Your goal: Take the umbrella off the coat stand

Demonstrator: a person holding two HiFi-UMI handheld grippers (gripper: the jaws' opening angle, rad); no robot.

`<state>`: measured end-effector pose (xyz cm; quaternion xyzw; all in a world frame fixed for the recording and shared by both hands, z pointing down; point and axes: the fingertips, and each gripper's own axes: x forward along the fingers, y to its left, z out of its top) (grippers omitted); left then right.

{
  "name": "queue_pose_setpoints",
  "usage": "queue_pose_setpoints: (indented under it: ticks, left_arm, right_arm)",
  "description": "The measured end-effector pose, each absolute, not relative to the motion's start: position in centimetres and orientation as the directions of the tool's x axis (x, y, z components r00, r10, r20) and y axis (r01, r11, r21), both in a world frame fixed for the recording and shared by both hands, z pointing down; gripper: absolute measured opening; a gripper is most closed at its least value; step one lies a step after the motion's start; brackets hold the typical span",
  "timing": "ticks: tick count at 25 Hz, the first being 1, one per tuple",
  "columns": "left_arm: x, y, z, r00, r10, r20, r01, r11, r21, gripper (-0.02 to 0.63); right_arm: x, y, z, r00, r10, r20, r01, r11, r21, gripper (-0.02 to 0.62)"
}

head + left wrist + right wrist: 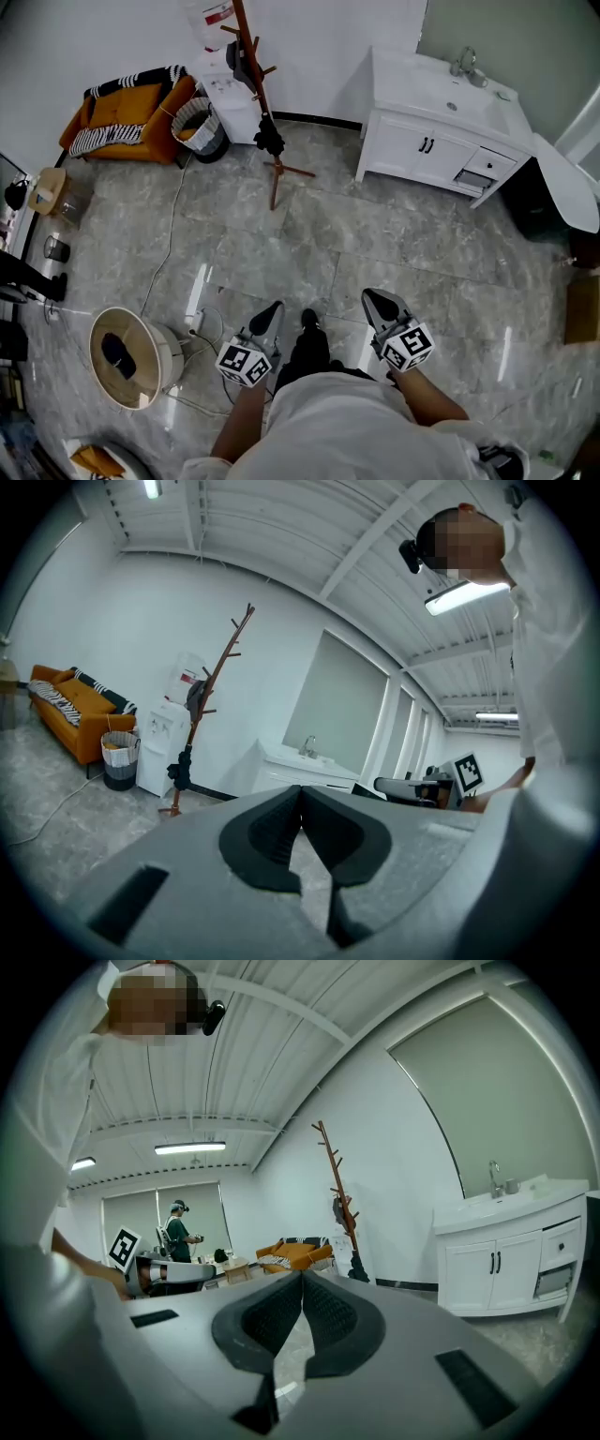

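A brown wooden coat stand (255, 89) rises from the grey floor near the far wall. A folded black umbrella (269, 137) hangs low on its trunk, and a dark item hangs higher up. Both grippers are held close to the person's body, far from the stand. My left gripper (273, 309) is shut and empty, and so is my right gripper (373, 297). In the left gripper view the stand (212, 697) and umbrella (181, 770) lie far off beyond the shut jaws (301, 795). The right gripper view shows the stand (336, 1190) and umbrella (357, 1266) above its shut jaws (302, 1279).
An orange sofa (127, 111), a woven basket (199, 127) and a white water dispenser (231, 94) stand left of the coat stand. A white sink cabinet (441, 117) is at the right. A round fan (129, 357) and its cable lie near my left. Another person (178, 1230) stands far off.
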<state>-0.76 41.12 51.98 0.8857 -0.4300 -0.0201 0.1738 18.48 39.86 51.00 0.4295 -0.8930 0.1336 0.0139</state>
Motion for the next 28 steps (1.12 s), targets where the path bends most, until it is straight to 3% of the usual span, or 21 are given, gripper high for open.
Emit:
queue_pose_setpoints:
  ticks: [14,28]
  left_arm:
    - [-7.8,21.1,49.6,0.643,-0.765,0.023,-0.717,-0.592,0.368,0.012]
    - [-8.4,7.0,50.5,0.626,-0.778,0.043,-0.731,-0.567,0.381,0.012]
  right_arm:
    - [9.4,20.9,47.0,-0.663,-0.730,0.167,-0.748,0.638,-0.183,0.014]
    - [9.2,5.1,48.6,-0.688,-0.713,0.133,-0.720,0.649,-0.244,0.014]
